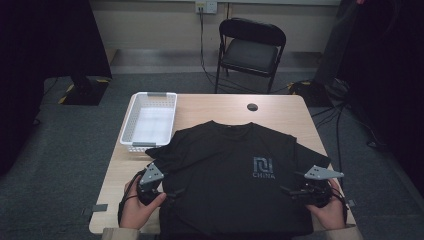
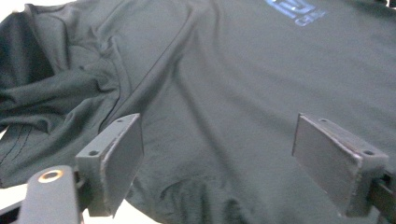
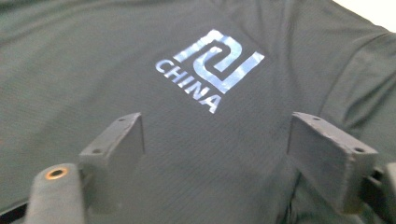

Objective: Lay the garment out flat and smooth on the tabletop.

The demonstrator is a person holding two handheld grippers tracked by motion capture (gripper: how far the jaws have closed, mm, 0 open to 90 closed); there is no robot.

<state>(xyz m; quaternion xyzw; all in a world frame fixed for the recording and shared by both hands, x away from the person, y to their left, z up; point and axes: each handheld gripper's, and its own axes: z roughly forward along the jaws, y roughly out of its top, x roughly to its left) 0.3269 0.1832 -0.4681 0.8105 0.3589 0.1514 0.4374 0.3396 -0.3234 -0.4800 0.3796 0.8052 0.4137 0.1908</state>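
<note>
A black T-shirt point(image 1: 225, 170) lies spread front-up on the wooden table point(image 1: 210, 107), its collar toward the far side. A silvery-blue "CHINA" logo point(image 1: 263, 167) point(image 3: 210, 70) marks its chest. My left gripper point(image 1: 170, 192) point(image 2: 219, 158) hovers at the shirt's left side near the rumpled sleeve point(image 2: 46, 93), open, with only cloth beneath the gap. At the shirt's right side my right gripper point(image 1: 288, 190) point(image 3: 215, 158) stands open just below the logo, gripping nothing. The shirt's hem hangs over the table's near edge.
A white plastic basket point(image 1: 150, 120) sits at the table's far left corner, touching the shirt's left sleeve. A small black round object point(image 1: 252, 107) lies near the far edge. A black folding chair point(image 1: 252, 47) stands behind the table.
</note>
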